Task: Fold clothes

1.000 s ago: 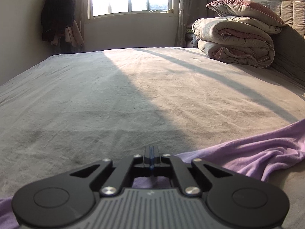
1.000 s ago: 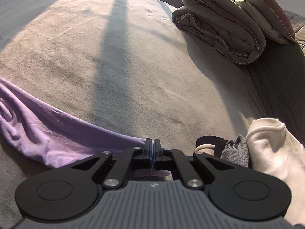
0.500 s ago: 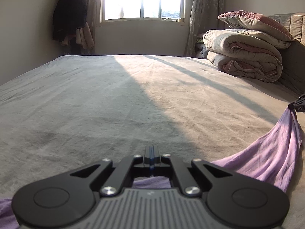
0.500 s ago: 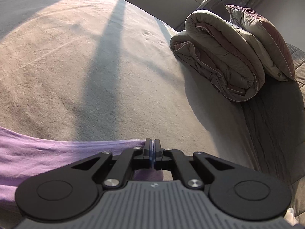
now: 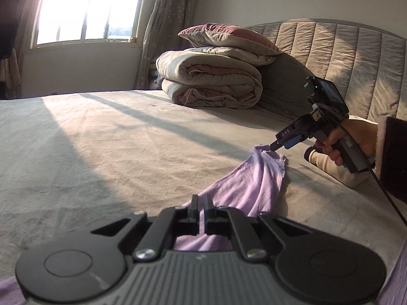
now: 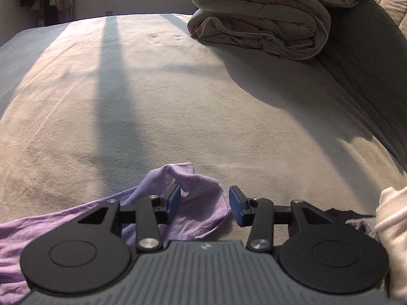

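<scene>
**Right gripper lets go of lilac garment on the bed**

Half a second ago the right gripper [image 6: 204, 207] was clamped on the cloth; now its jaws are opening, and the bunched end of the lilac garment [image 6: 188, 203] lies loose between the blue pads [image 6: 174, 204], sagging onto the grey bedspread [image 6: 178, 101].

Left wrist view: the left gripper [image 5: 199, 212] has its fingers together, pinching the near end of the lilac garment [image 5: 254, 185]. The cloth's long axis runs away to the right, ending just under the tip of the right gripper [image 5: 276, 146], held in a person's hand [image 5: 356, 139]. Only this view shows that hand, the padded headboard [image 5: 343, 58] and the window [image 5: 86, 7].

Right wrist view: only here do the parted pads show, plus a cream garment [image 6: 391, 218] at the right edge. The right gripper sits nearest the freed end and looks likeliest to re-grasp it.
</scene>
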Demonstrator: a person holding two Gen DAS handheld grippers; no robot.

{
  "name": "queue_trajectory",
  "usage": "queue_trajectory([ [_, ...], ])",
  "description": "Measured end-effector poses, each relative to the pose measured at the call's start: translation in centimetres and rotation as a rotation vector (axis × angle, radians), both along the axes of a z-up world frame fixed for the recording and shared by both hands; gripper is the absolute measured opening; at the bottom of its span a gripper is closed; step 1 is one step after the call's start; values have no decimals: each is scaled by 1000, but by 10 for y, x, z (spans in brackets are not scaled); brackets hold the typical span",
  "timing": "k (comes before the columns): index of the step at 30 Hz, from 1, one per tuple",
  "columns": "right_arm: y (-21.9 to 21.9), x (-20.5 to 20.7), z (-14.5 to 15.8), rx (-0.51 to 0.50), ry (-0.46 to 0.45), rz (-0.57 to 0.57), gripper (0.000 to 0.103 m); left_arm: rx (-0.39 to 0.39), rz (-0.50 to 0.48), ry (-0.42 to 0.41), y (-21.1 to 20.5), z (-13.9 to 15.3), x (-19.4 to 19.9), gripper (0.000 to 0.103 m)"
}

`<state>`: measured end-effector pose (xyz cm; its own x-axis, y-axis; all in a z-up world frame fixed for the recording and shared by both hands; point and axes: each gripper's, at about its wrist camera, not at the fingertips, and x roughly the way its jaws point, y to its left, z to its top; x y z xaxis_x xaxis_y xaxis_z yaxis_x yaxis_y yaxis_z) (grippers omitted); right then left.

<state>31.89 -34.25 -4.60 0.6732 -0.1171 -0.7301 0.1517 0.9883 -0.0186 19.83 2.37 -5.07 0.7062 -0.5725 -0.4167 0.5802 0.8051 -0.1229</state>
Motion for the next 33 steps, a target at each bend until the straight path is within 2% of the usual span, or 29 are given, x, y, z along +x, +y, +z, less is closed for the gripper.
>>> queue_trajectory([
  [3,-8,-14,-9,126,-22,-93,45,13,-67,31,-13,-7,1,4],
  [6,-8,-25,-20,170,-74,-165,39,33,-103,52,-22,-13,0,7],
  [9,-7,-33,-28,196,-146,-216,31,59,-131,68,-29,-19,-1,19],
  [11,-2,-39,-33,198,-199,-223,19,83,-136,71,-34,-21,-2,30],
  [13,5,-43,-37,163,-226,-200,3,105,-139,75,-37,-23,-2,33],
  [18,5,-54,-42,95,-282,-192,2,142,-129,83,-45,-23,-3,37],
  [23,-9,-45,-38,51,-291,-156,2,249,-113,57,-62,-18,-11,39],
  [29,-24,-47,-29,73,-317,-134,2,327,-156,-9,-83,-8,-31,39],
  [33,-28,-50,-23,100,-332,-115,2,424,-164,-29,-98,-13,-38,38],
])
